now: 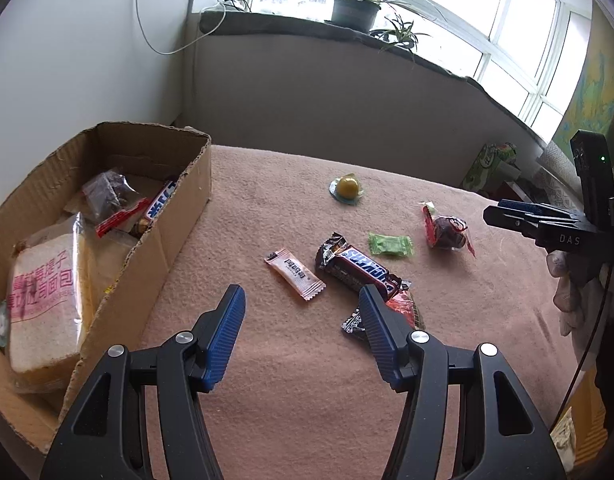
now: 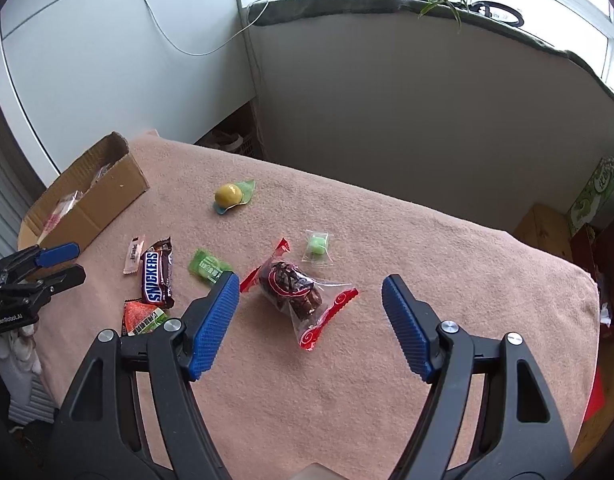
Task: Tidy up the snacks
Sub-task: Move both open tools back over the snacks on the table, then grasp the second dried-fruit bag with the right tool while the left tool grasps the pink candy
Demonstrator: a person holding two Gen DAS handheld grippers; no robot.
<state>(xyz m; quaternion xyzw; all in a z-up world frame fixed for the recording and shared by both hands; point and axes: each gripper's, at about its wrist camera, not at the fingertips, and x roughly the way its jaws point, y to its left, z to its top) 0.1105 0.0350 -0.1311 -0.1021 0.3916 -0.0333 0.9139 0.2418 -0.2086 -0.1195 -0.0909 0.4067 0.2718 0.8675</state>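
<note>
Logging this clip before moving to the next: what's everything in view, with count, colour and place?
Brown cardboard box: 1, table's left, holding packaged bread and snacks.
Brown Snickers bar: 1, table centre-left.
Pale pink sachet: 1, left of the Snickers.
Green wrapped candy: 1, flat, mid-table.
Clear packet with green sweet: 1, farther back.
Yellow jelly cup: 1, far side.
Clear red-ended bag of dark snack: 1, centre.
Red-green packet: 1, near edge.
Left hand-held gripper: open.
Right hand-held gripper: open.

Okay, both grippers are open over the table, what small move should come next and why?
Probably lower the open right gripper onto the red-ended dark snack packet and close: it lies loose on the cloth between the fingers, outside the cardboard box.
</note>
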